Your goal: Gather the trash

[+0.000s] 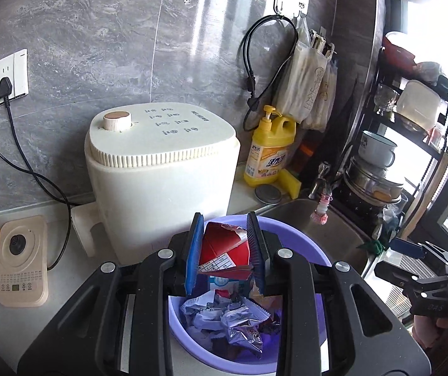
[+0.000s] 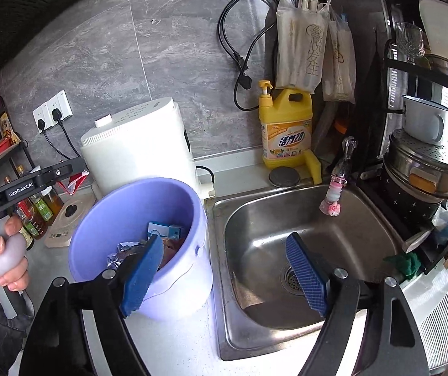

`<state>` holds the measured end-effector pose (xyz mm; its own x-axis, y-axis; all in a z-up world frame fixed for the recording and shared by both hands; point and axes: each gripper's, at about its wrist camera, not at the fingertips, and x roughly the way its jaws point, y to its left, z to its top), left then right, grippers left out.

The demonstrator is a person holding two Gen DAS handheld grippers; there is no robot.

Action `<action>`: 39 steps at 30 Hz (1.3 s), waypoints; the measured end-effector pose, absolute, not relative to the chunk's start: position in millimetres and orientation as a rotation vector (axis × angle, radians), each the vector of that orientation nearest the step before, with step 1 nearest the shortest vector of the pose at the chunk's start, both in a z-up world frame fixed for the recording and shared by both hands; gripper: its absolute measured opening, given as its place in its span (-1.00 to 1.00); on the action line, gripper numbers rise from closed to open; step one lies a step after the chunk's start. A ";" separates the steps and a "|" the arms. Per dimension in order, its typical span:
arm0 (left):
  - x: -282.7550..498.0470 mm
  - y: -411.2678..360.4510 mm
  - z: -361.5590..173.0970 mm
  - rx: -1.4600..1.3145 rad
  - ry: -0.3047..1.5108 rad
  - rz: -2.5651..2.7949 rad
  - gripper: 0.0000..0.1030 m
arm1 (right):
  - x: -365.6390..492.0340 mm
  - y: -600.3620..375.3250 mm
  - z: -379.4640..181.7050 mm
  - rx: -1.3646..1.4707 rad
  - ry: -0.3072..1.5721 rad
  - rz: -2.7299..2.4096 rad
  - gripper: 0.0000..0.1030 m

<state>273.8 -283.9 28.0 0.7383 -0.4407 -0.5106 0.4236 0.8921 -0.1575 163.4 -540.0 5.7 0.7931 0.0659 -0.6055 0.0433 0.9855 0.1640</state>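
Observation:
My left gripper (image 1: 225, 250) is shut on a crushed red and white carton (image 1: 224, 244), holding it just above the purple bucket (image 1: 289, 232). Crumpled foil wrappers (image 1: 239, 322) and a small blue box lie inside the bucket. In the right wrist view the same carton (image 2: 75, 183) hangs under the left gripper's fingers, up and left of the bucket (image 2: 173, 282), and a hand (image 2: 1, 260) holds that gripper's handle. My right gripper (image 2: 224, 275) stands open with nothing between its blue pads (image 2: 142, 272). One pad is at the bucket's rim, the other over the sink.
A white appliance (image 1: 161, 163) stands behind the bucket against the grey tiled wall. The steel sink (image 2: 255, 219) with its faucet (image 2: 343, 163) lies to the right, a yellow detergent bottle (image 2: 286, 131) behind it. A loaded dish rack (image 2: 421, 169) fills the right; oil bottles (image 2: 35, 213) stand at left.

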 end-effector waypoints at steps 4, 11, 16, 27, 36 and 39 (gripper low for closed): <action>275.8 -301.8 31.1 -0.030 0.570 -0.497 -0.46 | 156.8 -553.2 4.8 0.184 0.655 -0.007 0.55; 280.1 -320.7 21.7 -0.043 0.603 -0.410 0.53 | 145.7 -576.4 0.8 0.201 0.660 0.000 0.55; 274.0 -310.9 19.3 -0.103 0.609 -0.306 0.67 | 138.4 -593.3 0.9 0.207 0.657 0.038 0.62; 224.0 -303.9 21.7 -0.140 0.626 -0.085 0.85 | 148.9 -622.4 5.2 0.195 0.681 0.225 0.84; 175.5 -259.1 43.9 -0.160 0.612 0.024 0.88 | 163.1 -598.7 25.0 0.177 0.685 0.325 0.85; 162.6 -238.2 51.2 -0.167 0.600 0.031 0.88 | 162.4 -583.5 35.2 0.168 0.670 0.323 0.85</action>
<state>162.6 -238.2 51.2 0.8254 -0.0192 -0.5642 -0.0778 0.9860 -0.1473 162.4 -583.5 35.2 0.7367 0.3466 -0.5807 -0.2391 0.9367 0.2557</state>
